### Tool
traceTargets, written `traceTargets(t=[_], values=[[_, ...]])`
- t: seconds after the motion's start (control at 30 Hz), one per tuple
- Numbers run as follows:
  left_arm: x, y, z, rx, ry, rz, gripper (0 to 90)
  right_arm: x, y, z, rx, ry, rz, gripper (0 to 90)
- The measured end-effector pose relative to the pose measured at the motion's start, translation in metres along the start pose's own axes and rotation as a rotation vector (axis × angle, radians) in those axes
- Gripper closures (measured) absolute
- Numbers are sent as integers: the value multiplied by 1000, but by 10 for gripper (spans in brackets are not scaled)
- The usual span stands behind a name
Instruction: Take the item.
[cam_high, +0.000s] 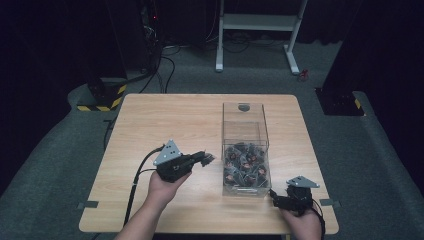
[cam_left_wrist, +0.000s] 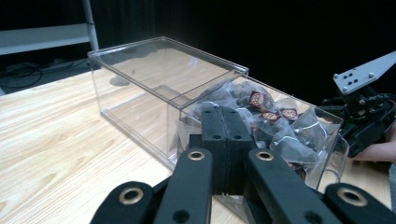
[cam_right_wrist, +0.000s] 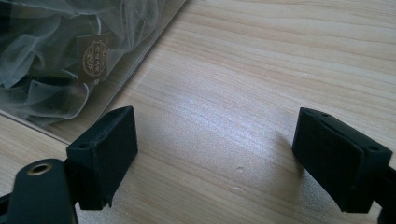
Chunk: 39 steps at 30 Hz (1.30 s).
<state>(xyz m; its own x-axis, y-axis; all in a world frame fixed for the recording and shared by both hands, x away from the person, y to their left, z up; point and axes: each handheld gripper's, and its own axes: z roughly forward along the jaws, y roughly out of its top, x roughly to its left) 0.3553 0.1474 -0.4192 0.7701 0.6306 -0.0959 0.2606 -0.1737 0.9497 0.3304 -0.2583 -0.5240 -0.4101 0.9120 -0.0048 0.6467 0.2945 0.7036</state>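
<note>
Both tongs stand at the near end of the clear plastic box (cam_high: 245, 150). At the box's left side, the left gripper (cam_high: 207, 158) has its jaws pressed together with nothing between them, and its tip points right, just beside the box wall. By the near right corner, the right gripper (cam_high: 274, 194) rests on the wooden table (cam_high: 165, 120) with its jaws spread wide over bare wood, holding nothing. From the person, the box's long axis runs away. Its near half is full of tea bags (cam_left_wrist: 268, 116) in clear wrappers; its far half looks empty. I judge the left gripper nearer to the bags.
</note>
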Motion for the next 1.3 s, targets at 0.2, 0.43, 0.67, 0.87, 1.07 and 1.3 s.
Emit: traceTargets(t=[0.2, 0.43, 0.67, 0.87, 1.07, 1.3], values=[[7, -2, -8, 1, 24, -4, 900, 0, 0, 0, 0, 0, 0, 140], [16, -7, -18, 2, 53, -13, 900, 0, 0, 0, 0, 0, 0, 140], [24, -10, -27, -3, 77, -18, 900, 0, 0, 0, 0, 0, 0, 140], [31, -12, -36, -12, 98, -32, 900, 0, 0, 0, 0, 0, 0, 140], [38, -15, -45, -15, 125, -37, 900, 0, 0, 0, 0, 0, 0, 140], [47, -18, -57, -19, 154, -47, 900, 0, 0, 0, 0, -2, 2, 140]])
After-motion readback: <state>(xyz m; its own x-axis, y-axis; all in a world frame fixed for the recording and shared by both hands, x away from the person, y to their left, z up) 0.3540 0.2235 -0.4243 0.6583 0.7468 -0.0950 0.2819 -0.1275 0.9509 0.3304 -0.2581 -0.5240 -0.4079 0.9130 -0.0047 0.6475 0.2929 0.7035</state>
